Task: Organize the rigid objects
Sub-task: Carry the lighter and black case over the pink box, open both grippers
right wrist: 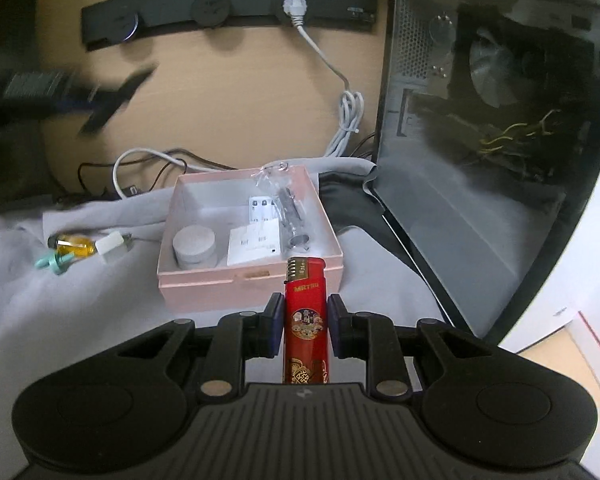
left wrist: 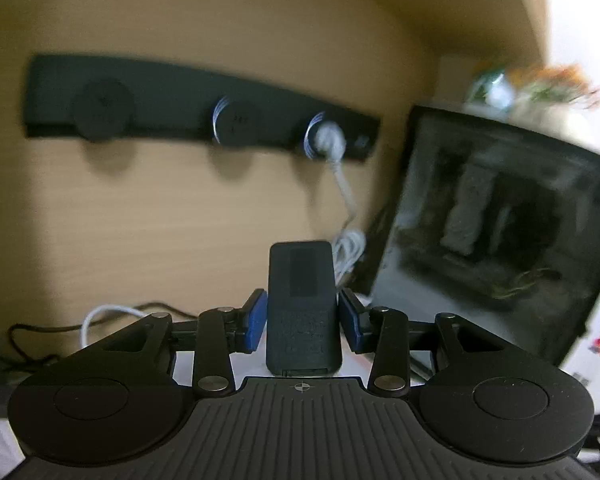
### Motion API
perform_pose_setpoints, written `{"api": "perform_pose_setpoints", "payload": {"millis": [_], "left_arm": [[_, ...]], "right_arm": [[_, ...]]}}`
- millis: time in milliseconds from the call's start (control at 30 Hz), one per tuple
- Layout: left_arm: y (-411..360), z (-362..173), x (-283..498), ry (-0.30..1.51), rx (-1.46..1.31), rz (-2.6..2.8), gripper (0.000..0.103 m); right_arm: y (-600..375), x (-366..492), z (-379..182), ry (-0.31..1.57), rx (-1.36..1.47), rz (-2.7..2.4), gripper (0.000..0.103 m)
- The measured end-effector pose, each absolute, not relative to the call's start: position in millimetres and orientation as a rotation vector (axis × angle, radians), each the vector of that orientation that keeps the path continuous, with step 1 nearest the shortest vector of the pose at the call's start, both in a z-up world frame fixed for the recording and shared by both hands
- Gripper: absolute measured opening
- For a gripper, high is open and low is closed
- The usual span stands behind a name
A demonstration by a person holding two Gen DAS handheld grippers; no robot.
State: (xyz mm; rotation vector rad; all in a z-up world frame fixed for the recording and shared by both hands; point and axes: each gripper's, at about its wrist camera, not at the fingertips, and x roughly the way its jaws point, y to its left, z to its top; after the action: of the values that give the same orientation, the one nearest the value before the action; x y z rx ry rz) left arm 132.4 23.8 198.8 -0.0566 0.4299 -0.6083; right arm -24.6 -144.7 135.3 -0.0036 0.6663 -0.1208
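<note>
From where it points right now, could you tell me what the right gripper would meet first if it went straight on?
Probably the pink box: the right gripper, shut on the red lighter, aims slightly downward at its near wall, right of centre. Depth is uncertain; it might pass over the rim into the box instead.

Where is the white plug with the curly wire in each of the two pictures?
Left wrist view: the white plug sits right of centre, in the last socket of the black power strip, blurred.
Right wrist view: the white plug is near the top, centre, in the same power strip.
Shared landmark: the dark computer case at the right.
</note>
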Motion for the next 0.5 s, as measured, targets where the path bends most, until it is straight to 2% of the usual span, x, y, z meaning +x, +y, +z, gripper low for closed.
{"api": "perform_pose_setpoints", "payload": {"millis": [233,367,500], "left_arm": [[19.1,164.3,158.3,0.538,-0.123,-0.524,0.044],[63.3,134.6,138.0,0.607,-0.152,-0.44,0.044],[118.6,99.9,103.7,0.68,-0.175,-0.331,0.044]], "right_arm": [[-165.6,-8.3,124.8,0.685,0.02,-0.146,0.022],[-177.4,2.9,123.4,0.703,0.014,-0.145,0.022],[-175.8,32.9,147.2,0.658,0.009,-0.09,0.022]]}}
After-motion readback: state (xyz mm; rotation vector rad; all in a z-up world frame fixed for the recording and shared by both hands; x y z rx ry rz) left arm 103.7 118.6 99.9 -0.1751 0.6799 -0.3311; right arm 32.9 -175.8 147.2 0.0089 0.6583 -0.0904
